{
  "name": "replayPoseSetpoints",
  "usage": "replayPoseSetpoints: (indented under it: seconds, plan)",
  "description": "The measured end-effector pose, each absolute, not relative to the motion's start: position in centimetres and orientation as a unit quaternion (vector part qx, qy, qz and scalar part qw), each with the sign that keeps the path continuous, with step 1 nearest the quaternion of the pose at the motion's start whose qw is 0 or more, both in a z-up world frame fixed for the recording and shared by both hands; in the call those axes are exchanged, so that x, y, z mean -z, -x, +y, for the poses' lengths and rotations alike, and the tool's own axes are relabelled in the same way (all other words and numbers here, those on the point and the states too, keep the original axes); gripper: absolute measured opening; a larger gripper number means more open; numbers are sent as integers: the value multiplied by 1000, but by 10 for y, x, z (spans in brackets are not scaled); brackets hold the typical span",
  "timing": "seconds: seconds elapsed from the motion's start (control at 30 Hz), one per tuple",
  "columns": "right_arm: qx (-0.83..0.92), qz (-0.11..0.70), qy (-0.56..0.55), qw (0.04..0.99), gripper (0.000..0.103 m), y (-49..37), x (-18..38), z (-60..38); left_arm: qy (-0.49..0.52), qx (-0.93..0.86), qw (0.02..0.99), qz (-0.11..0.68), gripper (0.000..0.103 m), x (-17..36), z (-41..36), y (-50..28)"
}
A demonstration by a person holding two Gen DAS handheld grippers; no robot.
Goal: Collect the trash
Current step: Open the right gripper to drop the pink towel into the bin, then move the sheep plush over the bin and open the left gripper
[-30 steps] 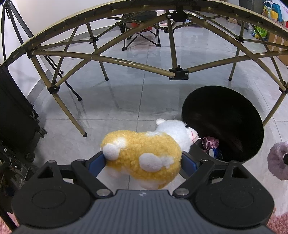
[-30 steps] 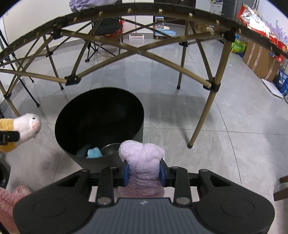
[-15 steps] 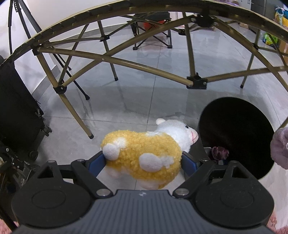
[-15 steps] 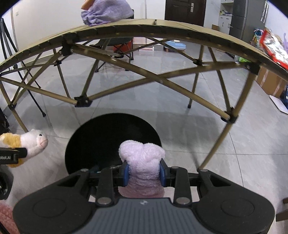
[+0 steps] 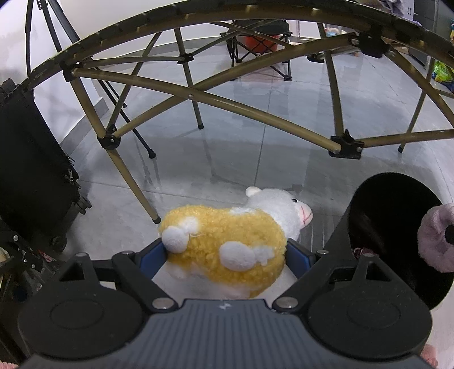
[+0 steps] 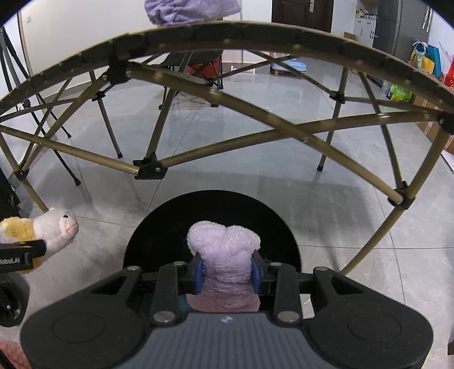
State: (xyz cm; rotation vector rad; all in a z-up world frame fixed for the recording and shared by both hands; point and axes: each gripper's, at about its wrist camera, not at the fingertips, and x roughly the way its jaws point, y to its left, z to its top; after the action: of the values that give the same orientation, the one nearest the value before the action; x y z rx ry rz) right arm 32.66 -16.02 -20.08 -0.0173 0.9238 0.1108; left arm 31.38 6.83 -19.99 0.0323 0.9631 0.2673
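My left gripper [image 5: 227, 252] is shut on a yellow and white plush sheep [image 5: 227, 241], held crosswise with its white head pointing right. It hangs above the floor, just left of the black trash bin [image 5: 397, 221]. My right gripper [image 6: 227, 269] is shut on a lilac plush toy [image 6: 224, 255] and holds it directly over the mouth of the black bin [image 6: 170, 224]. The sheep [image 6: 48, 230] shows at the left edge of the right wrist view. The lilac toy [image 5: 437, 235] shows at the right edge of the left wrist view. The bin's inside is mostly dark.
A folding table's olive frame [image 5: 198, 99] with crossed struts and legs stands just beyond the bin. A black case [image 5: 31, 176] stands at the left. A purple cloth [image 6: 193, 11] lies on the tabletop. A folding chair [image 5: 258, 42] and boxes are farther back.
Both grippers have carried their toys toward the table. The lilac toy now hangs over the bin's mouth instead of at its near rim. Both grips are unchanged.
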Motion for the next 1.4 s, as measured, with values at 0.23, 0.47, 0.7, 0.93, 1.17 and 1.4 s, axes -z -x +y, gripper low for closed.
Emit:
replayPoseSetpoints:
  seconds: [0.23,0.47,0.7,0.93,1.17,1.4]
  plan:
    - [-49,464,4,884,31,-338,215,-152,-12,-132,875,465,88,204,76,-311]
    - [-59,471,-2,880,38,-340,219,-145,-7,-133,877,462,88,201,79,-309]
    - [-43,486,-13,873,99,-343,222,-151,-7,-132,880,457,88,197,77,-306]
    - [-32,490,-9,871,103,-342,223,-153,-8,-129,883,451,88,194,74,-305]
    - [-31,486,-3,873,103,-339,220,-153,-8,-126,886,446,88,190,72,-303]
    - [-26,482,-4,876,103,-335,216,-158,-11,-118,892,437,88,183,61,-301]
